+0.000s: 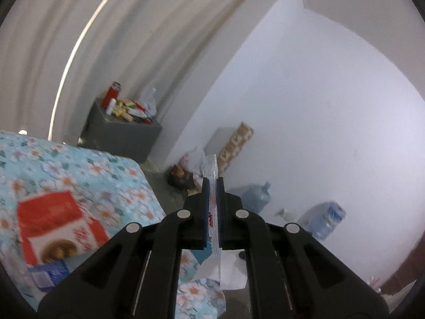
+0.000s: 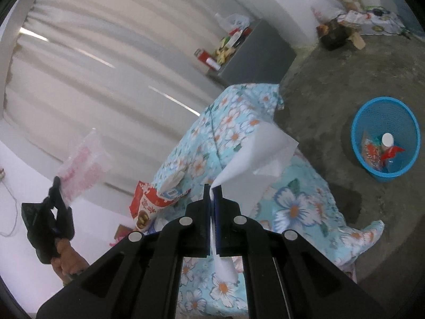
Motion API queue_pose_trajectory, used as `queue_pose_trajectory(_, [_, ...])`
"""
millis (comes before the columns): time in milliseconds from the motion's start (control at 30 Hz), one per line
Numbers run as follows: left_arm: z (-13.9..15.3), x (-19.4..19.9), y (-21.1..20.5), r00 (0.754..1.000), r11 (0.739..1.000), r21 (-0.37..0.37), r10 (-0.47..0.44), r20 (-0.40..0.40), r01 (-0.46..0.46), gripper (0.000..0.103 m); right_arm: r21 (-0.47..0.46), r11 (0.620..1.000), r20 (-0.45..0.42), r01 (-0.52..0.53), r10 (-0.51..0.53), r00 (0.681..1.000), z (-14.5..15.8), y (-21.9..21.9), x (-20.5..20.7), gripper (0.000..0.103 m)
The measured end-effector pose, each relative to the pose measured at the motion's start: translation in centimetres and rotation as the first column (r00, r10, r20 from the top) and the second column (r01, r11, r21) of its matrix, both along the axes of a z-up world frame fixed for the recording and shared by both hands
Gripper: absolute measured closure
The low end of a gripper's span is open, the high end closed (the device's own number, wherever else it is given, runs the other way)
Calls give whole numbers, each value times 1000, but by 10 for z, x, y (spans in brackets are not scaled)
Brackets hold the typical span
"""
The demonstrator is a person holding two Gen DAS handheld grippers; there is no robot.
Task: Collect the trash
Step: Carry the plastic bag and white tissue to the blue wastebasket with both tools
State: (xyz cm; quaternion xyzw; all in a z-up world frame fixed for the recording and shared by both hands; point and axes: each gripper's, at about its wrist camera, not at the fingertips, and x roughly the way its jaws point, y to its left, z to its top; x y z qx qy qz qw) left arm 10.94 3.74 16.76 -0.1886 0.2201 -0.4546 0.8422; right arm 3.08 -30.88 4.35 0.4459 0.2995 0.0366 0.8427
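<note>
Right gripper [image 2: 212,196] clamped on white tissue [image 2: 265,148]. Left gripper [image 1: 212,186] clamped on clear plastic wrapper [image 1: 212,175]. Red snack box [image 2: 144,204] left on floral table [image 2: 305,212], not collected. Far right: blue bin [image 2: 409,130] w/ some trash inside. 2 pcs in hand, not yet binned.

Both grippers are matt black plastic with dull metal pins. The left gripper [image 1: 212,183] pinches a glossy clear plastic wrapper [image 1: 212,175] with red print; the right gripper [image 2: 212,190] pinches soft white tissue paper [image 2: 263,148]. At lower left the tablecloth [image 1: 106,170] is flowered cloth under a glossy red carton [image 1: 50,228]. At right, a blue plastic mesh basket [image 2: 382,111] stands on the rough concrete floor [image 2: 332,85].
</note>
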Motion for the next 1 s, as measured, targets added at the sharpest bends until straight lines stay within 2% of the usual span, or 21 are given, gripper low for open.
queue_pose_trajectory(133, [-12,-7,-42,999,997,53,-48,-15,49,100,15,999,24,46,-46,999,-1,-16,-20,100])
queue_pose_trajectory(433, [-24,-25,-127,991,978,163,-132,20,127,100,34,988,58,154,-156,986,-5,-60,-59,100])
queue_pose_trajectory(700, [-39,-31,-215,968,935,264,-251,16,238,100,28,972,61,234,-235,970,-10,-96,-82,100])
queue_pose_trajectory(1000, [-70,-17,-298,939,876,352,-342,-29,330,100,-2,958,27,288,-287,957,-19,-144,-75,100])
